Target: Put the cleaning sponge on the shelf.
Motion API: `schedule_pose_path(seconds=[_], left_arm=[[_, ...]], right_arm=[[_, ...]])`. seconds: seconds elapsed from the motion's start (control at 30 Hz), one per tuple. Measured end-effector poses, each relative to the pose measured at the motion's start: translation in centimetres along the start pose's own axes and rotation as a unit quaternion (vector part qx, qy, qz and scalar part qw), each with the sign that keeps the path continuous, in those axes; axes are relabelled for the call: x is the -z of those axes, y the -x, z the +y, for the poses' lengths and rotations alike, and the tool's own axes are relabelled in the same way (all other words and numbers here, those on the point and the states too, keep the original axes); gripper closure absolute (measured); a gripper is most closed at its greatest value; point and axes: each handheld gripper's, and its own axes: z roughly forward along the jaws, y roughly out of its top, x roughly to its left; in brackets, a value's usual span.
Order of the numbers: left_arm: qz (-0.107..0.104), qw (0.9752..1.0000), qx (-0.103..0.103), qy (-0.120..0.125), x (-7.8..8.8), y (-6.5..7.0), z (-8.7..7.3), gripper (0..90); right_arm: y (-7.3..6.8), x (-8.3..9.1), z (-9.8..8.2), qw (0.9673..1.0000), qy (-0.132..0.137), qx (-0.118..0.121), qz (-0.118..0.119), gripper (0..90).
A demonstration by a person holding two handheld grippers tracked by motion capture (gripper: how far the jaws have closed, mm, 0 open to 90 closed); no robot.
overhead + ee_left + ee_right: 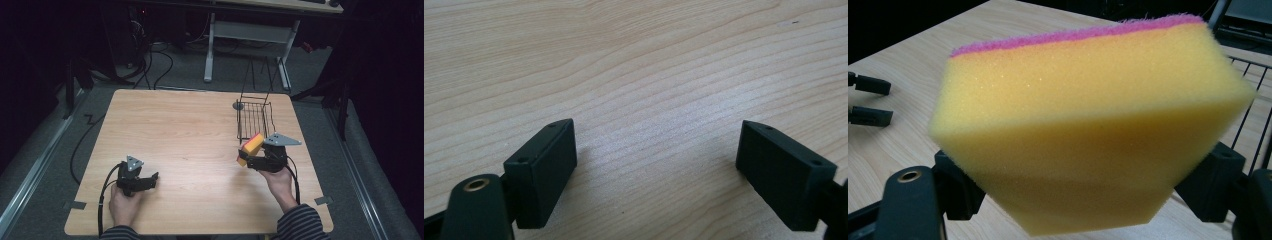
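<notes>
Light wood-grain rectangular surface [190,145], set on grey carpeted floor [320,125] in a dark room; white-legged desk frame [247,37] and loose black cables [155,60] on the floor beyond its far edge. Item one: black wire rack basket [254,120], standing on the surface at the far right, with a small grey round disc [238,105] just beside its far left corner. Item two: yellow foam sponge with a pink scouring layer [251,148], held clear of the surface just in front of the basket's near left corner, tilted, pink face upward and toward the basket. Right gripper [250,159], black with a grey three-cornered plate on top, held in the person's right hand [278,179]: jaws pinching the sponge by its two sides, foam bulging out past them in the right gripper view. Left gripper [154,179], in the left hand [122,202], well apart from the basket at the near left of the surface: jaws spread wide, low over bare wood, nothing between them. Striped sleeves [297,225] at the near edge.
</notes>
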Motion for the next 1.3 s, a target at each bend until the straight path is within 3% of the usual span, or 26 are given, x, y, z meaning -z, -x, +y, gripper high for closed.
schedule_pose_path(seconds=[0.43,0.87,1.17,1.3], left_arm=[[0.000,1.0000,0.000,0.000,0.0,0.0,0.0,17.1],[0.000,1.0000,0.000,0.000,0.0,0.0,0.0,17.1],[0.000,1.0000,0.000,0.000,0.0,0.0,0.0,17.1],[0.000,1.0000,0.000,0.000,0.0,0.0,0.0,17.1]], right_arm=[[1.0,0.8,1.6,0.9997,0.013,0.003,-0.019,20.9],[2.7,0.3,3.0,0.9988,0.019,-0.025,-0.037,20.9],[4.1,-0.5,4.3,0.9970,0.019,-0.020,-0.072,21.0],[4.5,-0.7,4.6,0.9965,0.023,-0.025,-0.077,21.0]])
